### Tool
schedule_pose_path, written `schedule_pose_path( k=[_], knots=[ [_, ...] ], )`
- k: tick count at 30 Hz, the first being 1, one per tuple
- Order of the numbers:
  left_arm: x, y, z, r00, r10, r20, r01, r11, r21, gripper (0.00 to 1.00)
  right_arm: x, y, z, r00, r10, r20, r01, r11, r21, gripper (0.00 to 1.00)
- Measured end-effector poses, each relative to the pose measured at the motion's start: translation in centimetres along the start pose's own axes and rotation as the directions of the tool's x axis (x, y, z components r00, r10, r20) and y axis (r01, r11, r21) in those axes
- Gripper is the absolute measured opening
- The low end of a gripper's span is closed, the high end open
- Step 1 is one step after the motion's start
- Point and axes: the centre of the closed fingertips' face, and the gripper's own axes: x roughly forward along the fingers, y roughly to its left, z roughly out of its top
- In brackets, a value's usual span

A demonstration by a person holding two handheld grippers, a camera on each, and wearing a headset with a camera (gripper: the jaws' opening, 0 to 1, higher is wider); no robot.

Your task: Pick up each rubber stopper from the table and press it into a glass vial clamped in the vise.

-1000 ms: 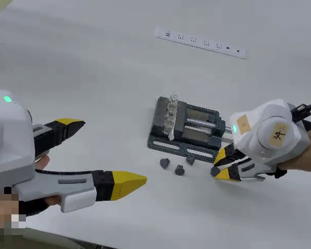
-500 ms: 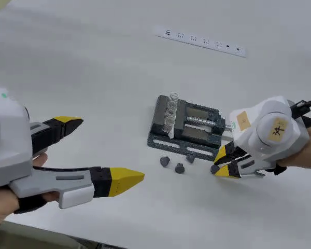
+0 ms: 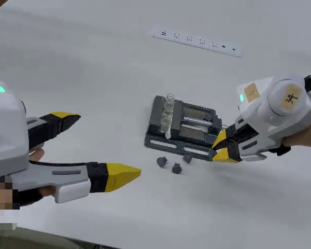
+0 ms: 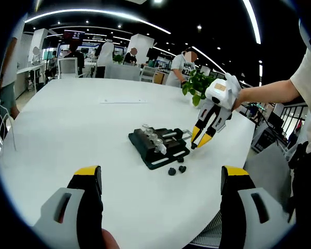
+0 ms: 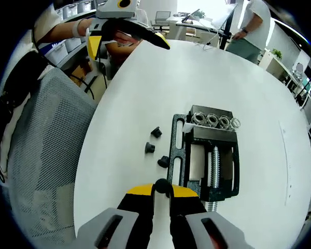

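Open-plan office or lab floor, by appearance. Noted: long ceiling light strips, background desks with people standing about, mesh office chair, potted plant, large white table bearing a power strip.

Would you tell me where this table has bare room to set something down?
Bare table lies between the power strip and the vise, and from the vise to the left gripper. Crowded: the vise's near side, with three loose stoppers and the right gripper.
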Motion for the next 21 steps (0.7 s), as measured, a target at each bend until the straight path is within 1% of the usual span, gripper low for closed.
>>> schedule_pose_path(
  k=[3, 5, 8, 11, 13, 15, 16, 19, 21],
  knots=[
    [0.1, -0.1, 0.1, 1.0, -0.002, 0.001, 0.002, 1.0, 0.002, 0.95, -0.6, -0.6, 1.0, 0.9998, -0.004, 0.019, 0.004, 1.0, -0.008, 0.07],
    [0.1, -0.2, 0.2, 1.0, -0.004, 0.0, 0.004, 1.0, 0.004, 0.95, -0.9, -0.9, 1.5, 0.9998, -0.004, 0.022, 0.004, 1.0, -0.014, 0.07],
    [0.3, -0.3, 0.2, 0.9999, -0.01, -0.004, 0.01, 1.0, 0.007, 0.95, -1.3, -2.1, 2.5, 0.9995, -0.01, 0.031, 0.011, 1.0, -0.013, 0.07],
    [0.4, -0.4, 0.4, 0.9999, -0.017, 0.0, 0.017, 1.0, 0.006, 0.94, -1.7, -2.9, 3.5, 0.9988, -0.016, 0.046, 0.016, 1.0, -0.007, 0.07],
    [0.4, -0.4, 0.4, 0.9999, -0.017, 0.0, 0.017, 1.0, 0.007, 0.94, -1.9, -3.7, 4.0, 0.9986, -0.022, 0.049, 0.022, 1.0, -0.009, 0.07],
    [0.5, -0.4, 0.5, 0.9999, -0.017, 0.002, 0.017, 1.0, 0.003, 0.94, -2.0, -4.1, 4.5, 0.9983, -0.022, 0.053, 0.023, 1.0, -0.013, 0.07],
    [0.5, -0.4, 0.5, 0.9998, -0.018, 0.002, 0.018, 1.0, 0.003, 0.94, -2.1, -4.4, 4.9, 0.9978, -0.031, 0.058, 0.032, 0.999, -0.031, 0.07],
    [0.5, -0.3, 0.4, 0.9998, -0.018, 0.0, 0.018, 1.0, 0.002, 0.94, -2.1, -5.4, 5.4, 0.9974, -0.044, 0.056, 0.046, 0.998, -0.032, 0.07],
    [0.5, -0.1, 0.3, 0.9999, -0.017, -0.001, 0.017, 1.0, -0.001, 0.94, -2.1, -6.0, 5.7, 0.9977, -0.043, 0.052, 0.046, 0.998, -0.046, 0.07]
  ],
)
